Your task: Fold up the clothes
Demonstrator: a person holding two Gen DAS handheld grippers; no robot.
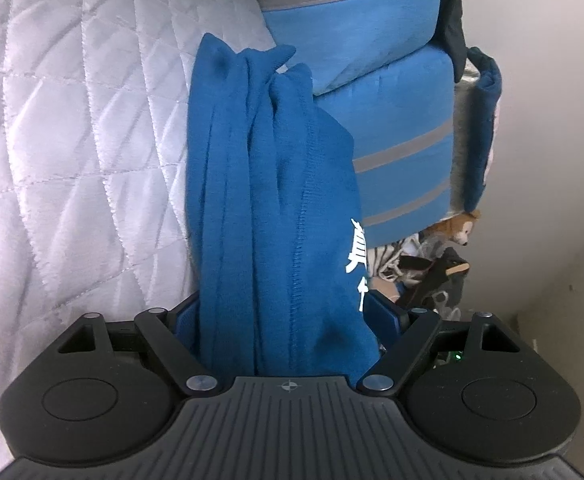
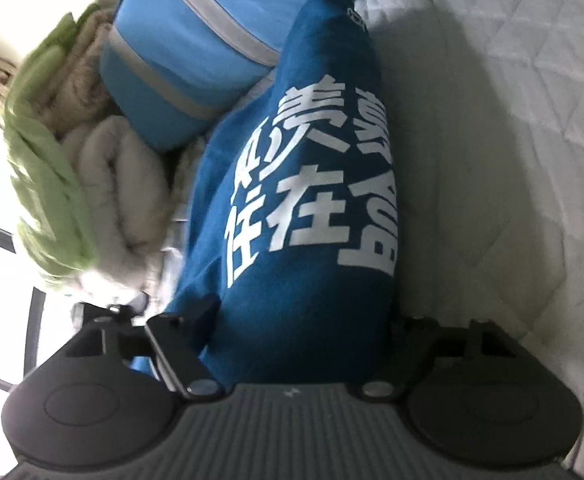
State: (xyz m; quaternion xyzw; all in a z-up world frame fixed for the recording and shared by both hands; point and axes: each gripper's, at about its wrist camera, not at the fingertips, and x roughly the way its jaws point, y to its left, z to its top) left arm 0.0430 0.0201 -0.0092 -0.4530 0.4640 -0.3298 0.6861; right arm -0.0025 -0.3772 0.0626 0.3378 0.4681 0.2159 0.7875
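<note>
Each tool, left tool (image 1: 287,320) and right tool (image 2: 300,320), clamps the blue garment (image 1: 267,200), which hangs bunched ahead over the quilted bed (image 1: 71,140). Mid-fold; next, I judge, spreading it flat.

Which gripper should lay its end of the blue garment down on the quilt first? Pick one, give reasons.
Probably right. The right gripper holds the blue garment beside open white quilt; the left gripper's end hangs bunched against the blue pillows.
</note>
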